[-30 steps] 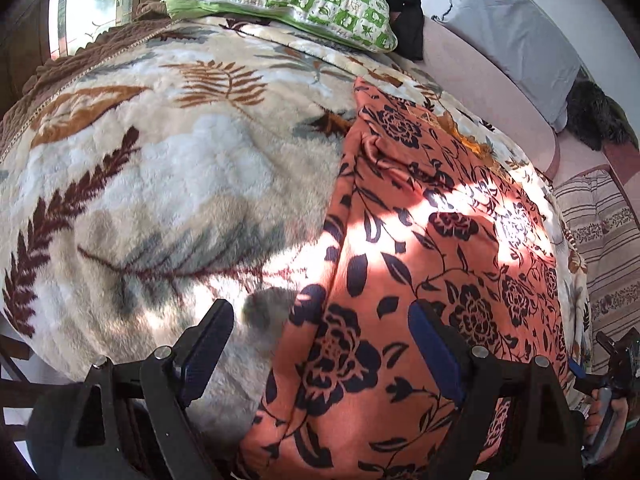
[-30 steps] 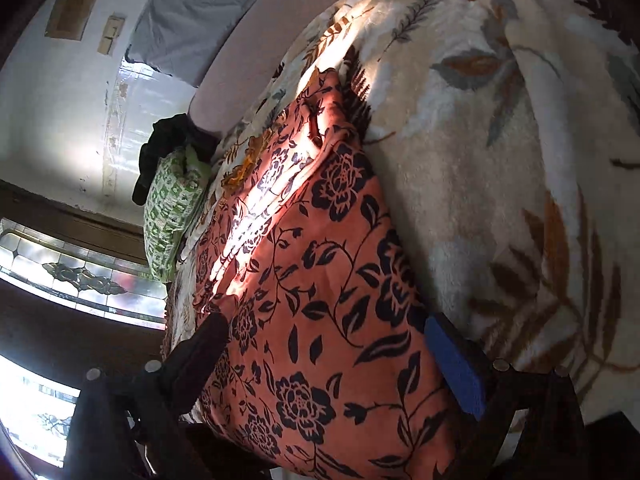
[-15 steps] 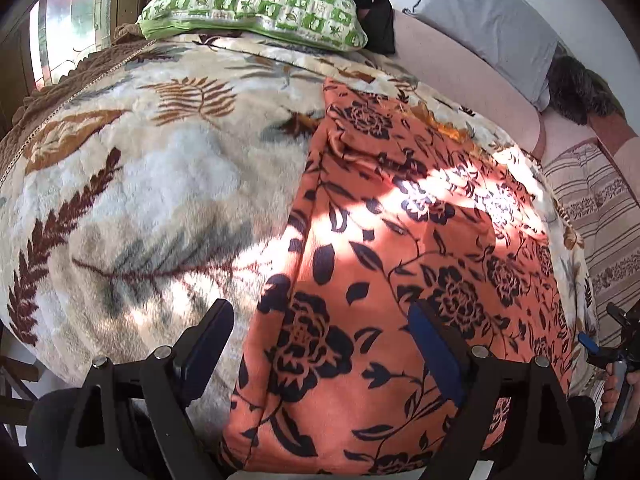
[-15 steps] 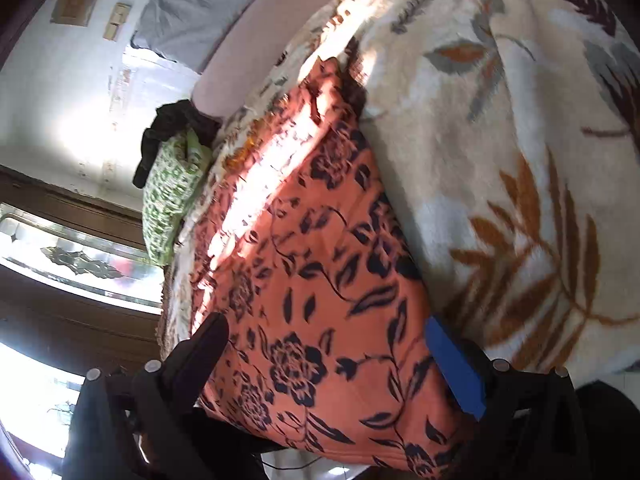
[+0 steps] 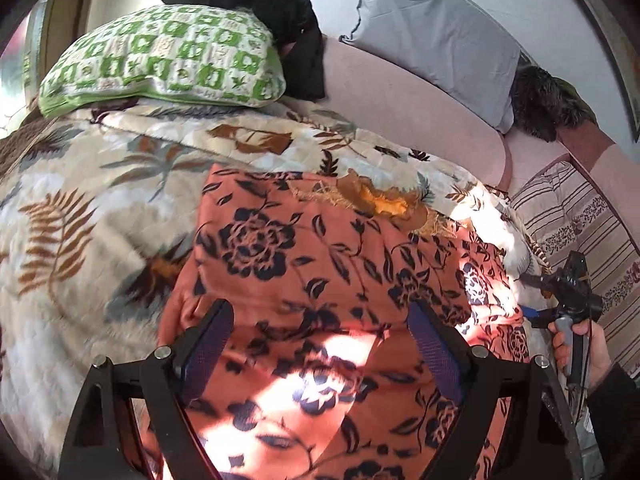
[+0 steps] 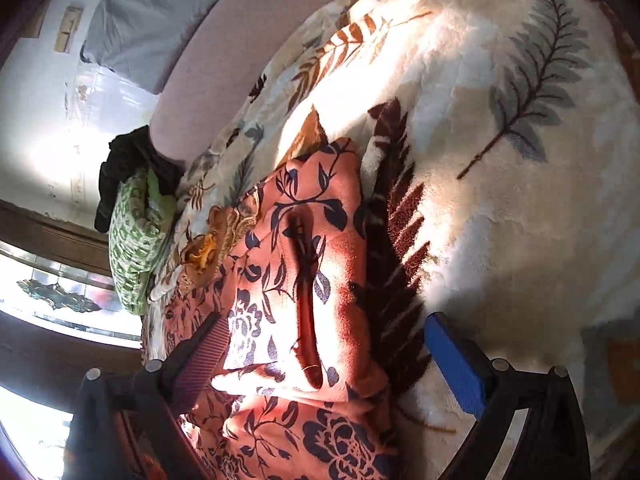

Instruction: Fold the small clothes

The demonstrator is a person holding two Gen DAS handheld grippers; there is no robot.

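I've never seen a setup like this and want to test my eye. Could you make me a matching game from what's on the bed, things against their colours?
Things:
1. pillow
2. garment
3. blanket
4. heap of cloth

Colours:
A. black
B. cream with brown and grey leaves
C. green and white checks
D. orange with dark flowers

Pairs: 1-C, 2-D, 3-B, 4-A

An orange garment (image 5: 320,280) with a dark navy pattern of roses, leaves and vines is lying spread across the bed, catching patches of sunlight. Its near part is bunching into a raised, loose fold (image 6: 308,300) with a deep crease running along it, while a gold embroidered trim (image 5: 380,200) is showing at its far edge.
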